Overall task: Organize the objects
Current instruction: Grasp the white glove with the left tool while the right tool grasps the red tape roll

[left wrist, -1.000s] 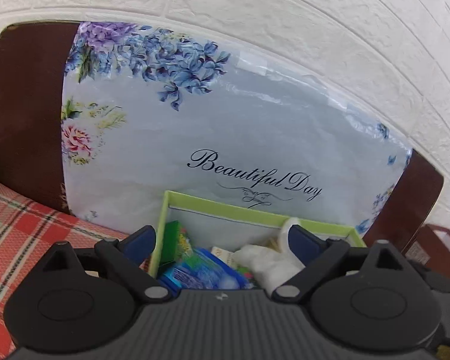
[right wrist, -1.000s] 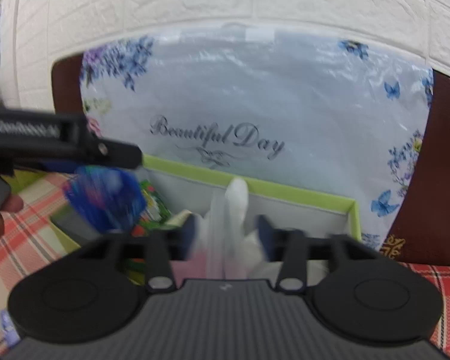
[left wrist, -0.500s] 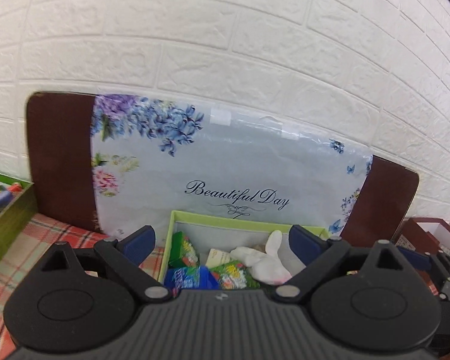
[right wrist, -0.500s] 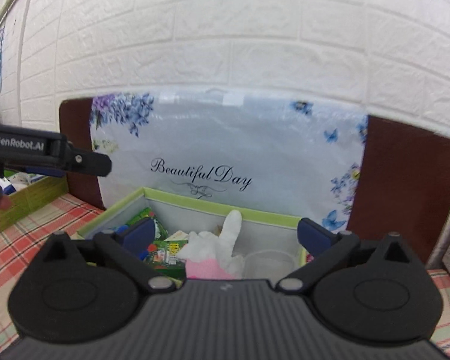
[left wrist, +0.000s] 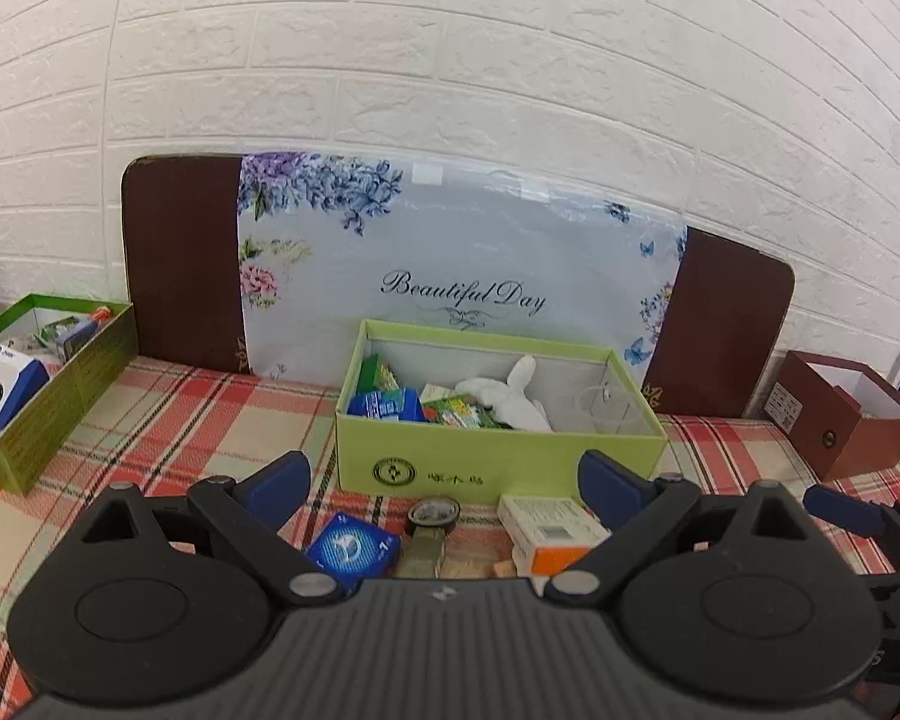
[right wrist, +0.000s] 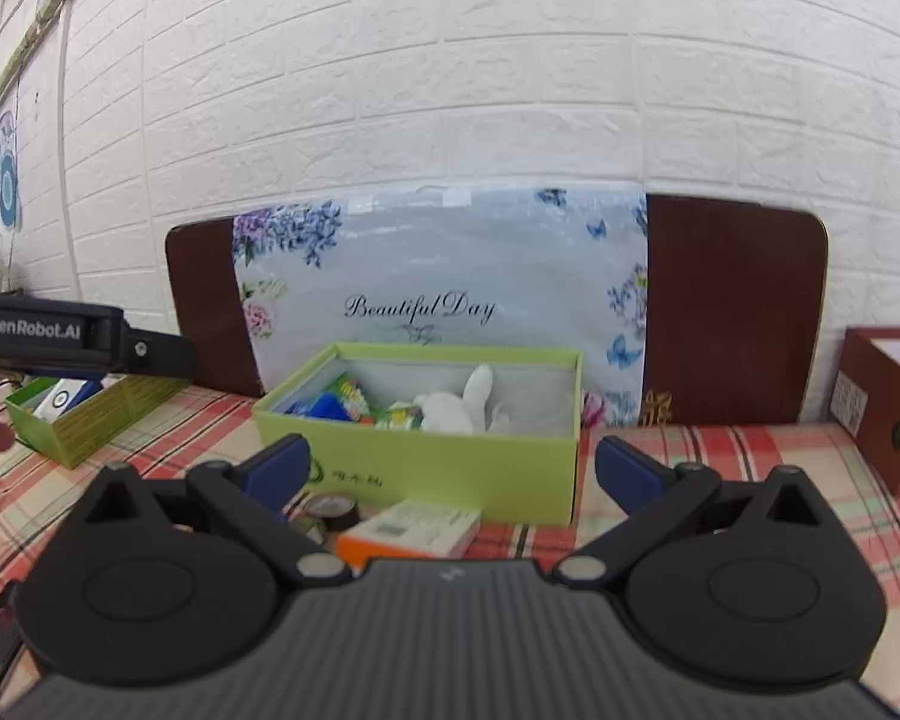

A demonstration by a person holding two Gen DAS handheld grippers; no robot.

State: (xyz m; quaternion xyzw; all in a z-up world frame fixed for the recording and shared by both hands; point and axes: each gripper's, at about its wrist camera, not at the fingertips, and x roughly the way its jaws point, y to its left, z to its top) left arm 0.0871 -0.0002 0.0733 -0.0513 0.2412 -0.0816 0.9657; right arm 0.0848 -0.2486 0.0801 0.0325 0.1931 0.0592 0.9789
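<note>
A: Entry, green box [left wrist: 498, 468]. What is recorded as changed?

B: Both grippers have been drawn back from over the box. The white plush rabbit [left wrist: 510, 396], earlier seen between the right gripper's fingers, is now logged inside the box, toward its middle, beside the blue packet [left wrist: 387, 405] and the green snack packets [left wrist: 459, 411]. The blue packet, earlier seen in the air beside the left gripper, is likewise entered as deposited at the box's left end.

A: State of the tools?

B: Right gripper [right wrist: 450, 471]: jaws spread wide, nothing between them. Left gripper [left wrist: 444, 483]: jaws likewise wide apart, nothing held.

A: Items outstanding?

B: Listed just in front of the box, on the checked cloth [left wrist: 210, 414]: blue card box [left wrist: 351, 549], tape roll [left wrist: 432, 515], orange-and-white carton [left wrist: 549, 534]. None is touched. Two deposits are judged complete; these three are presumed next for collection.
</note>
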